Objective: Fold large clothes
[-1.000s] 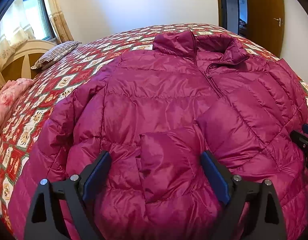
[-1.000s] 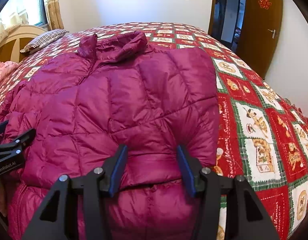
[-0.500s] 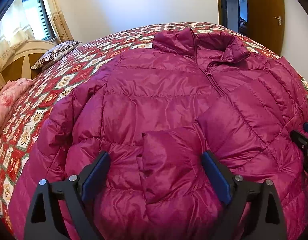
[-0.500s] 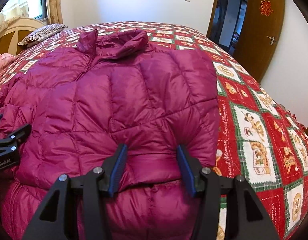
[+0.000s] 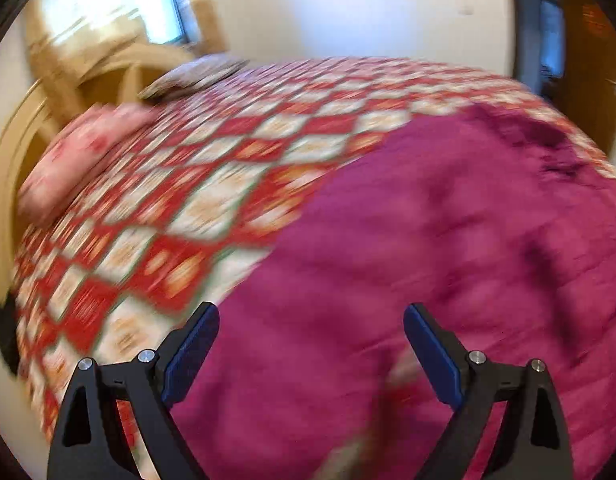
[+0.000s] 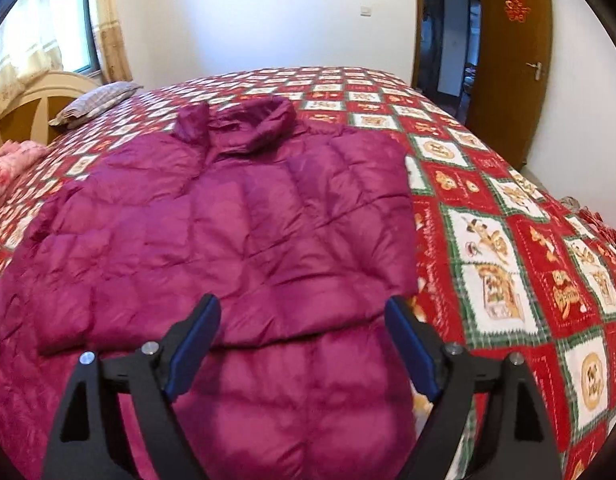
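Observation:
A magenta quilted puffer jacket (image 6: 236, 232) lies front up on the bed, collar (image 6: 236, 124) at the far end, both sleeves folded across the body. My right gripper (image 6: 304, 316) is open and empty above the jacket's lower right part. In the left wrist view the picture is blurred by motion; the jacket (image 5: 447, 240) fills the right side. My left gripper (image 5: 309, 320) is open and empty above the jacket's left edge.
A red and white patchwork bedspread (image 6: 507, 240) covers the bed. A striped pillow (image 6: 96, 102) and a pink blanket (image 6: 12, 164) lie by the wooden headboard (image 6: 32, 96) at the left. A brown door (image 6: 507, 60) stands open at the back right.
My right gripper has opened wide, letting go of the jacket fold, and drawn back. My left gripper has swung to the left, over the jacket's left edge and bedspread.

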Demonstrator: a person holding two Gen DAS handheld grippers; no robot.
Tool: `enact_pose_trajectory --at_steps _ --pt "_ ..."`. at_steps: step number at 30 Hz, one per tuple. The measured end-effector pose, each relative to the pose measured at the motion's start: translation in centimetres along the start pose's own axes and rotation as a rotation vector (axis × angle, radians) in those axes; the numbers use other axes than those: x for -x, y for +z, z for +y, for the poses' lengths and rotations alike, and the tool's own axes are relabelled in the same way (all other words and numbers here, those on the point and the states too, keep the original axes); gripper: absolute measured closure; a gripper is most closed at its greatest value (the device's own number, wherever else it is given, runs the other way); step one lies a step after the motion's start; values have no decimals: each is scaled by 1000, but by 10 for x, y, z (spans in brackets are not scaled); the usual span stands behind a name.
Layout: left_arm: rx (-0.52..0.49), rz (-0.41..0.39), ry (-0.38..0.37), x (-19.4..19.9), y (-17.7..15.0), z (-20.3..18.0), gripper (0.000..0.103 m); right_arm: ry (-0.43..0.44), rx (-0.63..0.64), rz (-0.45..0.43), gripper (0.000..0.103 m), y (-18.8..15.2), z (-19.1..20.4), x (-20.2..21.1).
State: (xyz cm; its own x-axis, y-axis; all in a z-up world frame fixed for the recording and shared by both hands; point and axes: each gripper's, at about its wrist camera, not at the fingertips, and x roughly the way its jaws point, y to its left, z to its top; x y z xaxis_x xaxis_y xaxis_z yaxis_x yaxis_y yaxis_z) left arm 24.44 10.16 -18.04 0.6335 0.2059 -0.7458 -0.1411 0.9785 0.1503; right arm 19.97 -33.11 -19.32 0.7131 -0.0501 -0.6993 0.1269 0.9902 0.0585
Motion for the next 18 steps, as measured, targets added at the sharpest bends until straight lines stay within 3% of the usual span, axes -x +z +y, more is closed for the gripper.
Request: enact_pose_trajectory --at_steps 4,10,11,13,15,18 --pt "106 115 10 -28 -29 49 9 32 51 11 15 -8 17 5" --pt "133 96 -43 -32 -37 47 13 44 64 9 15 -18 25 12" --pt "134 96 -58 -33 -35 45 21 43 62 5 15 -19 25 14" --pt "122 94 -65 -35 -29 40 54 40 52 -7 15 -20 20 19" --pt "116 89 -76 -31 -21 37 72 34 39 -16 13 -21 14 22" --pt "118 21 -50 -10 -6 36 77 11 5 -22 13 -23 1 23"
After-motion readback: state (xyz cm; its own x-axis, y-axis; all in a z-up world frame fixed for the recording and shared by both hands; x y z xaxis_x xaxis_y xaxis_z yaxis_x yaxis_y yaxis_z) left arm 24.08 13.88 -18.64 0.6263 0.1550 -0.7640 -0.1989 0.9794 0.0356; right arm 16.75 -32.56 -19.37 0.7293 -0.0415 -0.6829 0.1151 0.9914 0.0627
